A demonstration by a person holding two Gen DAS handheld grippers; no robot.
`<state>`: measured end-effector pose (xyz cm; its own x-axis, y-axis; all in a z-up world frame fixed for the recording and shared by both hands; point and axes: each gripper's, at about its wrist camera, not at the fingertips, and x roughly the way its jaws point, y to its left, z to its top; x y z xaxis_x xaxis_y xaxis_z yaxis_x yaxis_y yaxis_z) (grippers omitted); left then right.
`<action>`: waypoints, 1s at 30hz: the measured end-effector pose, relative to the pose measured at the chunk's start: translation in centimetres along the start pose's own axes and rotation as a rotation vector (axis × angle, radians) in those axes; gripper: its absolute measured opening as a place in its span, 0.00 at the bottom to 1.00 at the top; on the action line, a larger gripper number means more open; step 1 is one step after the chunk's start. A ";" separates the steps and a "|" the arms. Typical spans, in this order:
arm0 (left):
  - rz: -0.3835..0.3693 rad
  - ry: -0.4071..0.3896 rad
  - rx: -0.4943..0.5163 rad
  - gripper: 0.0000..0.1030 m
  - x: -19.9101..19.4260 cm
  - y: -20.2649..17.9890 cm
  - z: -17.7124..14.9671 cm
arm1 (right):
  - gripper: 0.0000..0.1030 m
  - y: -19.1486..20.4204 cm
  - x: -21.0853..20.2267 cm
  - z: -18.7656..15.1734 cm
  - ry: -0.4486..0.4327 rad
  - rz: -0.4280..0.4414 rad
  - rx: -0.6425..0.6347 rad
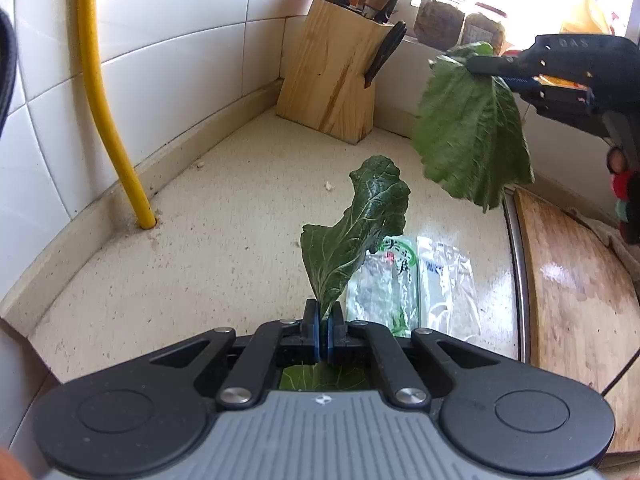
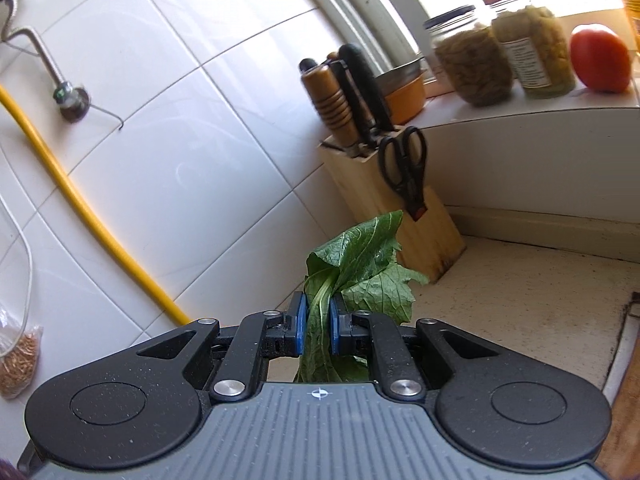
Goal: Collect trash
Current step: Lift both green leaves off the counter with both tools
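1. left hand-held gripper (image 1: 323, 320) clamped on a dark leaf (image 1: 356, 228), lifted above the counter (image 1: 224, 248).
2. plastic wrappers (image 1: 416, 284) lie flat on the counter just beyond it.
3. right hand-held gripper (image 2: 318, 322) pinches a pale leaf (image 2: 360, 276), dangling in mid-air.

Raised letters reading "DAS" are being shown on the right gripper (image 1: 500, 68). Green print on the plastic bag (image 1: 384, 280) beside the cutting board (image 1: 580, 300) is not being resolved.

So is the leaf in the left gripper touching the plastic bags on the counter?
Cannot tell. In the left wrist view the dark leaf held by the left gripper overlaps the plastic bags, but no view shows contact or a gap.
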<state>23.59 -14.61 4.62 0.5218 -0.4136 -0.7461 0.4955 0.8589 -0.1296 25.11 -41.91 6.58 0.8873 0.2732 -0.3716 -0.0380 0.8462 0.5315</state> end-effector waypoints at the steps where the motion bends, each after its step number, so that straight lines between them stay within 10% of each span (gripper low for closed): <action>1: 0.000 -0.002 0.000 0.02 0.1 0.0 0.1 | 0.16 -0.1 -0.1 0.0 0.000 -0.003 0.000; 30: -0.020 -0.040 0.013 0.02 0.9 0.4 2.3 | 0.19 -1.7 -3.5 -2.2 0.006 -0.097 0.046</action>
<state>25.87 -15.39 5.42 0.5391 -0.4429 -0.7164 0.5150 0.8464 -0.1356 21.03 -43.30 5.32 0.8830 0.1935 -0.4276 0.0696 0.8470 0.5270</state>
